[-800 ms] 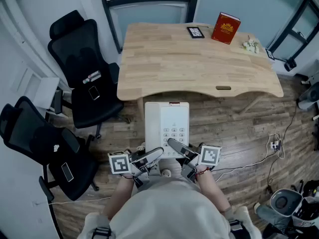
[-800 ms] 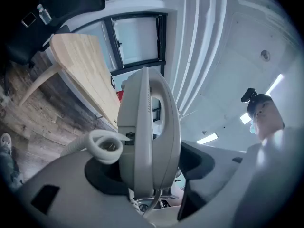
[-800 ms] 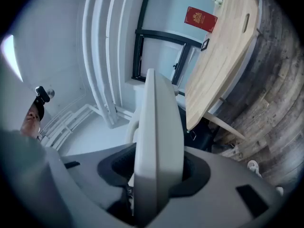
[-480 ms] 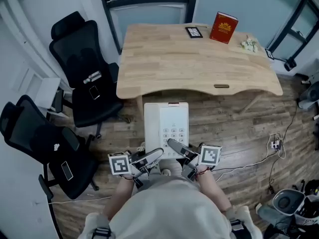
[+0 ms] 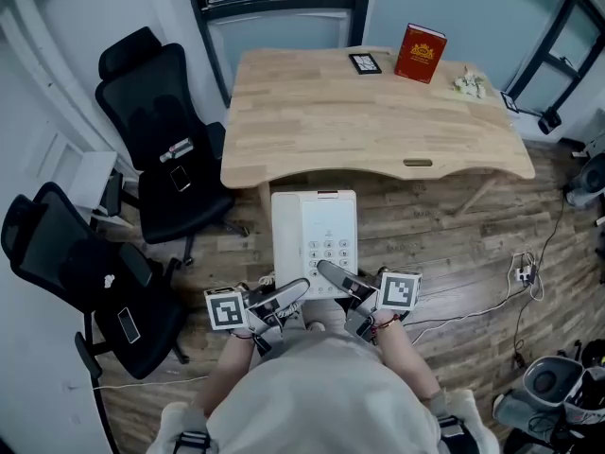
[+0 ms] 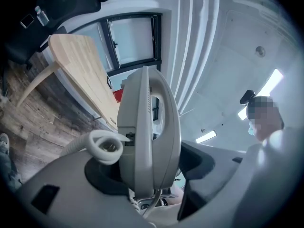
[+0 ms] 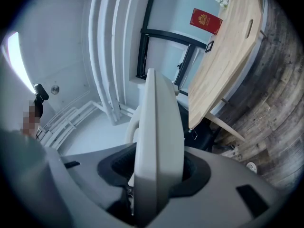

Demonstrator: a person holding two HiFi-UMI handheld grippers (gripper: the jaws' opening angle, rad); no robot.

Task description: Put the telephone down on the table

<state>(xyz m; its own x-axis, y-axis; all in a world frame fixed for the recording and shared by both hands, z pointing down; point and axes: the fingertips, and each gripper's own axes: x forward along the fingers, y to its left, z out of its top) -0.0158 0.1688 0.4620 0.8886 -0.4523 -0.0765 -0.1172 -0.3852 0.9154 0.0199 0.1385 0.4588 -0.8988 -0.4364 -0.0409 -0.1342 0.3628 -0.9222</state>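
Left of the left claw (image 5: 295,291), two black office chairs (image 5: 161,130) stand on the floor (image 5: 444,244), the things on their seats too small to name. The left claw is clamped on the near end of the white telephone (image 5: 315,239), whose coiled cord (image 6: 101,146) curls just left of it; the phone body partly hides the grip. The right claw (image 5: 329,274) clamps the same end, the thin edge pressed between its dark pads (image 7: 195,169). The telephone hangs ahead of both claws, over the floor, short of the wooden counter (image 5: 369,121). Far ahead to the right a red book (image 5: 420,53) sits on the counter, its print unreadable
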